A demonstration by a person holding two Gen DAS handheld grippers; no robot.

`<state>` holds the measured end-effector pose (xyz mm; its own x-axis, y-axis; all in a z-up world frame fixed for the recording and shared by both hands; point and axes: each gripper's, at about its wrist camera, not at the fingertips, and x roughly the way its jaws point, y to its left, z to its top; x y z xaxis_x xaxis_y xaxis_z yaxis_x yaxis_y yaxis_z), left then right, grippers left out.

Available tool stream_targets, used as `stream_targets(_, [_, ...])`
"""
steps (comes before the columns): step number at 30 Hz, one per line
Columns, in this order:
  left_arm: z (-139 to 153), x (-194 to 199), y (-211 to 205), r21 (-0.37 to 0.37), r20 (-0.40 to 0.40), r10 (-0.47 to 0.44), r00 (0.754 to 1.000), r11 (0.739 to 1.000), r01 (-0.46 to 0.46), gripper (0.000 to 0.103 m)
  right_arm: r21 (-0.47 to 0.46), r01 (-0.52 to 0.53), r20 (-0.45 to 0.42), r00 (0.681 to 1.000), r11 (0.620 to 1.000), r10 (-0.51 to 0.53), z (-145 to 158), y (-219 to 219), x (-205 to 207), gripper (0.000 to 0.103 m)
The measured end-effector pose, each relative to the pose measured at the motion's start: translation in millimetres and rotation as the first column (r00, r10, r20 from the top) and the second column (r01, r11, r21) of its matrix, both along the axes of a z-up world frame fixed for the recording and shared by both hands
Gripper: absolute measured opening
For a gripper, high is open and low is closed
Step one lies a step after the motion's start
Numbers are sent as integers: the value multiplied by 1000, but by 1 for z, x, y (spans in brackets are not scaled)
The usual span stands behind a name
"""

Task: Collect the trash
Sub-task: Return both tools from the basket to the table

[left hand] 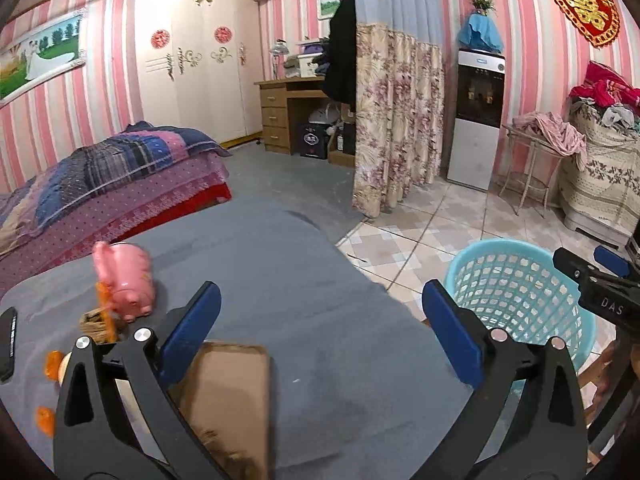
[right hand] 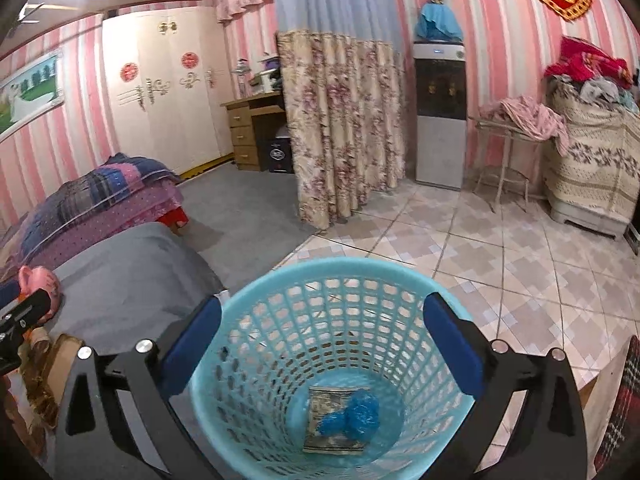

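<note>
A light blue mesh basket [right hand: 332,364] stands on the tiled floor beside the grey-covered table [left hand: 280,280]; it also shows in the left wrist view [left hand: 516,296]. In its bottom lie a crumpled blue wad [right hand: 356,416] and a printed wrapper [right hand: 328,420]. My right gripper [right hand: 324,344] is open and empty, straddling the basket's rim from above; it also shows in the left wrist view [left hand: 592,276]. My left gripper [left hand: 320,324] is open and empty above the table, with a brown cardboard piece [left hand: 228,400] below its left finger.
A pink piggy bank [left hand: 124,280], a small woven box [left hand: 96,324], orange pieces [left hand: 52,364] and a black phone [left hand: 8,344] lie at the table's left. A bed with quilts [left hand: 100,184] is behind. A floral curtain [left hand: 396,120], water dispenser [left hand: 476,116] and wire stand [left hand: 532,152] line the far side.
</note>
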<state>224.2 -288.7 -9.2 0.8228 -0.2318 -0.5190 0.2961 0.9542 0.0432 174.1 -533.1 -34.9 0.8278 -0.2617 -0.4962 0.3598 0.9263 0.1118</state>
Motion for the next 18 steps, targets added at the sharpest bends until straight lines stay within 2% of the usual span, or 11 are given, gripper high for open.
stream_targets(4, [-1, -14, 32, -11, -35, 37, 999, 999, -37, 97, 1, -45, 17, 999, 999, 45, 1, 19, -1, 99])
stream_targets(9, [0, -36, 85, 0, -17, 130, 991, 992, -130, 97, 57, -121, 28, 992, 991, 120, 2, 51, 0, 99])
stream_targets(13, [-2, -53, 139, -4, -51, 209, 977, 978, -209, 97, 55, -170, 41, 985, 984, 168, 2, 79, -1, 99])
stream_targets(18, [-15, -74, 195, 9, -69, 300, 952, 954, -300, 97, 55, -240, 2, 971, 969, 240, -6, 120, -2, 99])
